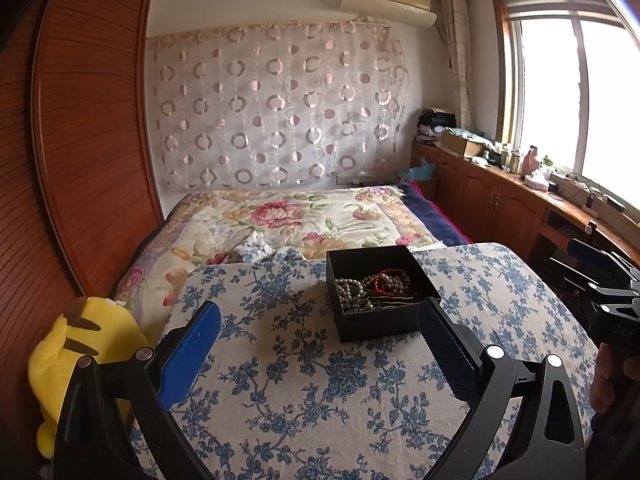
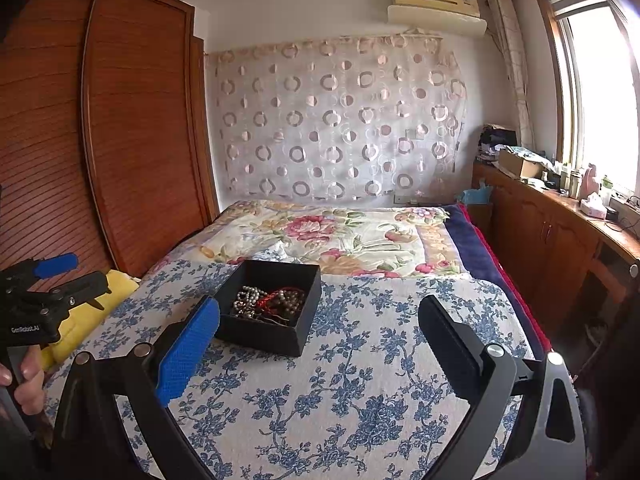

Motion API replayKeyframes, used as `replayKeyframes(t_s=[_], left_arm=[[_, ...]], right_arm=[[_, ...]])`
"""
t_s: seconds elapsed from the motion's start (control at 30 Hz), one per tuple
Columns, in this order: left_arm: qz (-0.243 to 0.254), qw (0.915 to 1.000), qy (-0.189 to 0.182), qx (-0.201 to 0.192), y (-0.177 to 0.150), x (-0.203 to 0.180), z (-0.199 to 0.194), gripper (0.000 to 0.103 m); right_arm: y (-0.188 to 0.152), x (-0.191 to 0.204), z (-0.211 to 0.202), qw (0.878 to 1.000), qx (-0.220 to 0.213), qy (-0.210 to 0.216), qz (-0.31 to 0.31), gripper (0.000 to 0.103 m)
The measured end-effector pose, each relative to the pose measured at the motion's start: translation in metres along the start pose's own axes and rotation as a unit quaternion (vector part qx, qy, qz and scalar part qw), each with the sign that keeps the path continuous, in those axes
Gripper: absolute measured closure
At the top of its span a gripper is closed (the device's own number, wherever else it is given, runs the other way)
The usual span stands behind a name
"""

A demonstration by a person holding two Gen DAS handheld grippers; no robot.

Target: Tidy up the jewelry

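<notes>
An open black box (image 1: 380, 322) stands on the blue-flowered cloth (image 1: 304, 380) on the bed. It holds tangled jewelry (image 1: 374, 290): pearl-like bead strands, a red cord and thin chains. My left gripper (image 1: 320, 320) is open and empty, just short of the box, its right finger by the box's near right corner. In the right wrist view the box (image 2: 260, 334) sits ahead left with the jewelry (image 2: 266, 300) inside. My right gripper (image 2: 320, 318) is open and empty, its blue left finger next to the box's near left corner.
A yellow plush toy (image 1: 80, 360) lies at the bed's left edge. A wooden wardrobe (image 1: 88, 140) stands on the left. A flowered quilt (image 1: 288, 220) covers the far bed. A cluttered wooden counter (image 1: 520, 184) runs under the window on the right.
</notes>
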State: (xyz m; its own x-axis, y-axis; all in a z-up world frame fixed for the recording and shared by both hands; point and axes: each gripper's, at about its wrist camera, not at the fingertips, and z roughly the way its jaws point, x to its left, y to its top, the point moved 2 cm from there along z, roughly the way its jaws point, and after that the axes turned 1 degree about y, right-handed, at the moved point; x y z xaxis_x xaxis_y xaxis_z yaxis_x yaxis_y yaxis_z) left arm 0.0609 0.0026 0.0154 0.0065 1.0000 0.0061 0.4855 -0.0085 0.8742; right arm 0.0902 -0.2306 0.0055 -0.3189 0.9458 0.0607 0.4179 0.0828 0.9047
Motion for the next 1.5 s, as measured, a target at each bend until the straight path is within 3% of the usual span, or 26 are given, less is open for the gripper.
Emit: replayKeyframes(t_s=[1.5], left_arm=[[0.001, 1.0000, -0.002, -0.003, -0.0006, -0.0043, -0.0054, 0.008]], right_arm=[[-0.0029, 0.0023, -0.0007, 1.000, -0.003, 0.001, 0.002, 0.003]])
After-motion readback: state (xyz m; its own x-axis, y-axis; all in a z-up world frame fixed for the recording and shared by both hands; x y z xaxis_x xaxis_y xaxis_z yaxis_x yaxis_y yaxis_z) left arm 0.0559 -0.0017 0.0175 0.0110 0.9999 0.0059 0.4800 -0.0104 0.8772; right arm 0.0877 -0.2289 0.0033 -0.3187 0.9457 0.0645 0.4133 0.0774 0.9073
